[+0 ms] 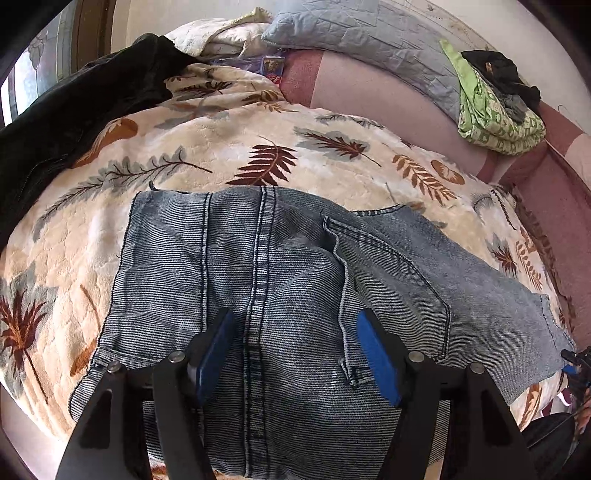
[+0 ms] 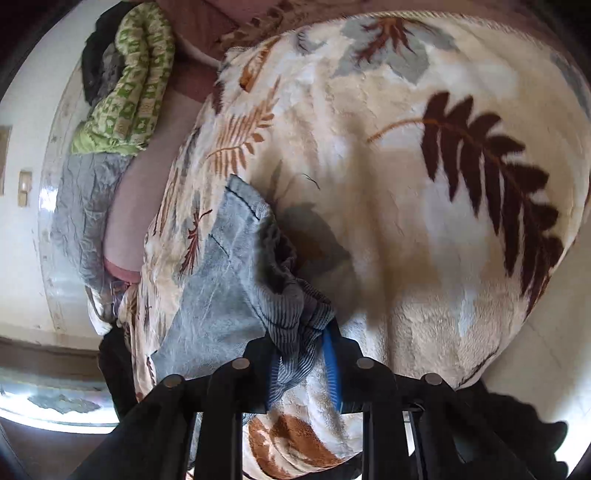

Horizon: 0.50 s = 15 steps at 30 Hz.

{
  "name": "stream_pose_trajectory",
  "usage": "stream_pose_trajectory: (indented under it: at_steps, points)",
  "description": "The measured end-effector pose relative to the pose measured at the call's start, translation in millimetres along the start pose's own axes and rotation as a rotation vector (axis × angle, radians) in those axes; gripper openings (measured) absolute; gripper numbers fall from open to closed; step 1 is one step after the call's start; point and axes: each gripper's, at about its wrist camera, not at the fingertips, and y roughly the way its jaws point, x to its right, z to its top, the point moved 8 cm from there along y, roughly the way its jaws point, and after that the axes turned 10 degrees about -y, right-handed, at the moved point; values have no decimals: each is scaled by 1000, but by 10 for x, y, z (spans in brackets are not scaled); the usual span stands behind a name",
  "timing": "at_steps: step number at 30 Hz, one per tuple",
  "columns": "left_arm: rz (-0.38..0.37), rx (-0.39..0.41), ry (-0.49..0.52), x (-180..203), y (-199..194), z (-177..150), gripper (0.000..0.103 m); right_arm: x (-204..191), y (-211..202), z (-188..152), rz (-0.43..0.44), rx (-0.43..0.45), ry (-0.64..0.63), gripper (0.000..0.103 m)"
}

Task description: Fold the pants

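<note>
Between the right gripper's (image 2: 306,354) blue pads sits a bunched edge of the jeans (image 1: 280,288) — clamped narrow. Over the denim's centre seam, the left gripper (image 1: 295,328) hovers wide, holding nothing — jeans spread on the leaf-print blanket (image 1: 229,140).

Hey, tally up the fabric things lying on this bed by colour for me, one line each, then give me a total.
Blue denim: 1, the jeans
Cream with leaf print: 1, the blanket
Black: 2, the jacket and the small dark garment
Green patterned: 1, the folded cloth
Pale blue quilted: 1, the quilt
Off-white: 1, the crumpled cloth
Total: 7
</note>
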Motion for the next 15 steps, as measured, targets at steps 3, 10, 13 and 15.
stream_pose_trajectory:
  at_steps: [3,10,13,15]
  points:
    - [-7,-6,-12,-52,10,-13,70,-244,-205,114,-71,63,-161,21]
    - [11,-3,1,-47,2,-19,70,12,67,-3,-209,-134,-206,46]
    - [12,5,-13,-69,-33,0,70,-47,-246,99,-235,-49,-236,63]
    - [3,18,-31,-87,-63,21,70,-103,-434,131,-229,-5,-253,63]
